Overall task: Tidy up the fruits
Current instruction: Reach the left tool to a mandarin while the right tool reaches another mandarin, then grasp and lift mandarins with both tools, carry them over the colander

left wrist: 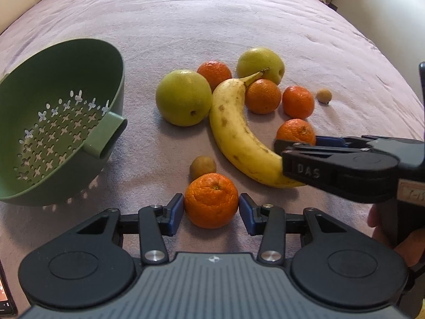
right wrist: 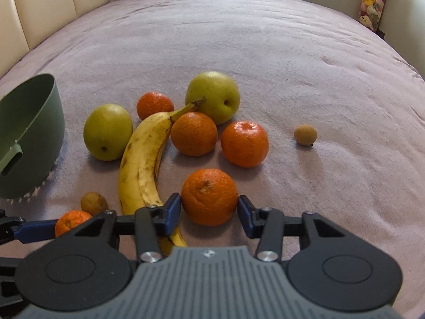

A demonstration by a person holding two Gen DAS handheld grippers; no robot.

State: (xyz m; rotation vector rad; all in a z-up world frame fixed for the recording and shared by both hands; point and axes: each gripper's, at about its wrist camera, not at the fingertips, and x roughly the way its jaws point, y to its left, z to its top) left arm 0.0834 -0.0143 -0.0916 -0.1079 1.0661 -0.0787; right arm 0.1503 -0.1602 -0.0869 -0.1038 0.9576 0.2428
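Fruit lies on a mauve bedspread: a banana [left wrist: 239,133], two green pears [left wrist: 183,97] [left wrist: 260,63], several mandarins and two small brown longans [left wrist: 202,165] [left wrist: 324,95]. My left gripper [left wrist: 211,207] has its blue pads on both sides of the nearest mandarin [left wrist: 211,199], touching it. My right gripper [right wrist: 209,207] is closed the same way around another mandarin [right wrist: 209,196], beside the banana [right wrist: 143,164]. The right gripper also shows in the left wrist view [left wrist: 332,159]. A green colander [left wrist: 53,122] lies tilted at the left.
The bedspread [right wrist: 265,40] stretches far back. A padded cream headboard [right wrist: 39,8] runs along the left. Plush toys [right wrist: 372,2] hang at the far right. A phone edge [left wrist: 5,292] shows at the lower left.
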